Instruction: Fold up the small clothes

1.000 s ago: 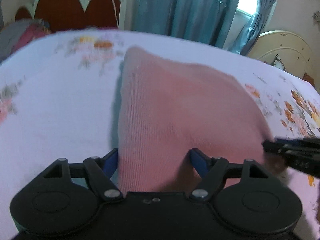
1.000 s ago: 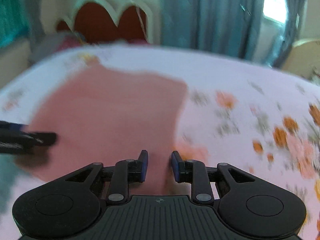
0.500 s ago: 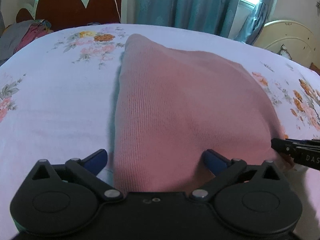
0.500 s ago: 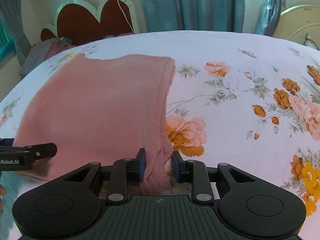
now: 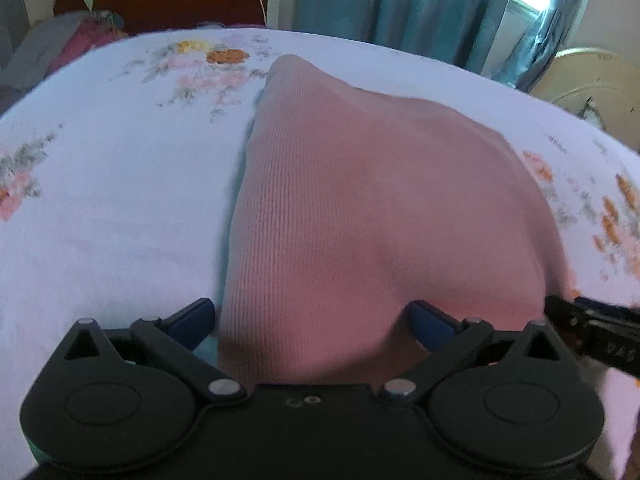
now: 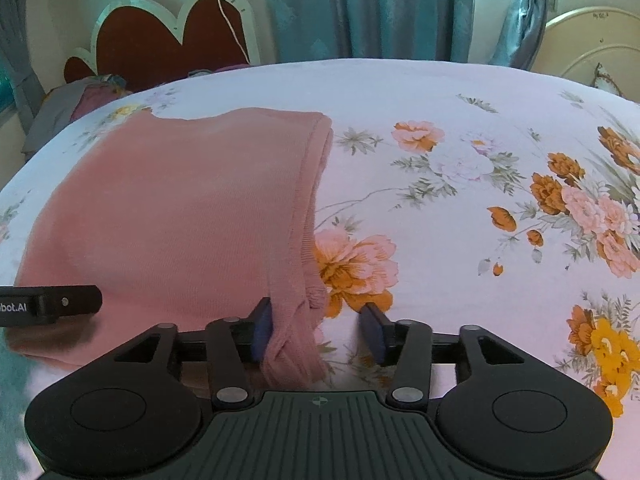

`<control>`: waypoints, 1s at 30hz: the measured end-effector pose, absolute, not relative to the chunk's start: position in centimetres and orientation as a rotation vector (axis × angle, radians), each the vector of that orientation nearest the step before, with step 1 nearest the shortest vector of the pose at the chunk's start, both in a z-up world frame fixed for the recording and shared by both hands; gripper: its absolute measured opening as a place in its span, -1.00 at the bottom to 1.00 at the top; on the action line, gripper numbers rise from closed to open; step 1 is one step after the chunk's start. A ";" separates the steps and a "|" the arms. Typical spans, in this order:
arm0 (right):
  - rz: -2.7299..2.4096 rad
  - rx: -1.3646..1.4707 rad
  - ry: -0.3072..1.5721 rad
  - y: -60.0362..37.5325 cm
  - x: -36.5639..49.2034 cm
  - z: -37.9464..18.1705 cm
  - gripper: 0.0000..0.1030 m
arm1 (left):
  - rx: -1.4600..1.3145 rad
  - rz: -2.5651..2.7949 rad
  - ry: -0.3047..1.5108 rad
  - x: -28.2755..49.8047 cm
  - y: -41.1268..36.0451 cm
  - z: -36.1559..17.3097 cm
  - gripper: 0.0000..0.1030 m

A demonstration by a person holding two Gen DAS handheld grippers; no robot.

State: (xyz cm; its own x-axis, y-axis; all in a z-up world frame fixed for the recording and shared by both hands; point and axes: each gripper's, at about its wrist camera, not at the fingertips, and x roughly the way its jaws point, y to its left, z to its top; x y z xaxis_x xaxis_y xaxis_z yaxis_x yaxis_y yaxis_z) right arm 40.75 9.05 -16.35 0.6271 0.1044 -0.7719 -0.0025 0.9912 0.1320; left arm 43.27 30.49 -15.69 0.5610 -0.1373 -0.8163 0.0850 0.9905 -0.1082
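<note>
A pink knit garment (image 5: 360,208) lies folded flat on the floral bedsheet (image 5: 112,184); it also shows in the right wrist view (image 6: 180,216). My left gripper (image 5: 312,320) is open wide, its blue fingers either side of the garment's near edge. My right gripper (image 6: 318,330) is open, with the garment's near right corner lying loose between its fingers (image 6: 262,326). Each gripper shows at the edge of the other's view: the right one (image 5: 592,336) and the left one (image 6: 48,304).
A red headboard (image 6: 160,44) with a white scalloped border and a heap of clothes (image 6: 76,100) stand at the far left. Blue curtains (image 6: 380,12) hang behind the bed. A cream round-topped frame (image 6: 592,52) stands at the far right.
My right gripper has opened and let go of the garment's corner. My left gripper has opened wider. The garment now lies flat on the bed.
</note>
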 end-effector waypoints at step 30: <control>0.114 0.082 0.746 9.0 34.8 -10.7 0.38 | 0.003 -0.063 0.805 35.1 28.8 -8.3 0.99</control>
State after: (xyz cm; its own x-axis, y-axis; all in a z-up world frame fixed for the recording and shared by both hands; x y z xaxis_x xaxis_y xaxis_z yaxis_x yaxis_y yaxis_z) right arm 34.83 8.96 -10.69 0.7285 0.1328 -0.6721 -0.0741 0.9906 0.1153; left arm 35.15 28.78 -8.25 0.6917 -0.0549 -0.7201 0.0570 0.9981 -0.0213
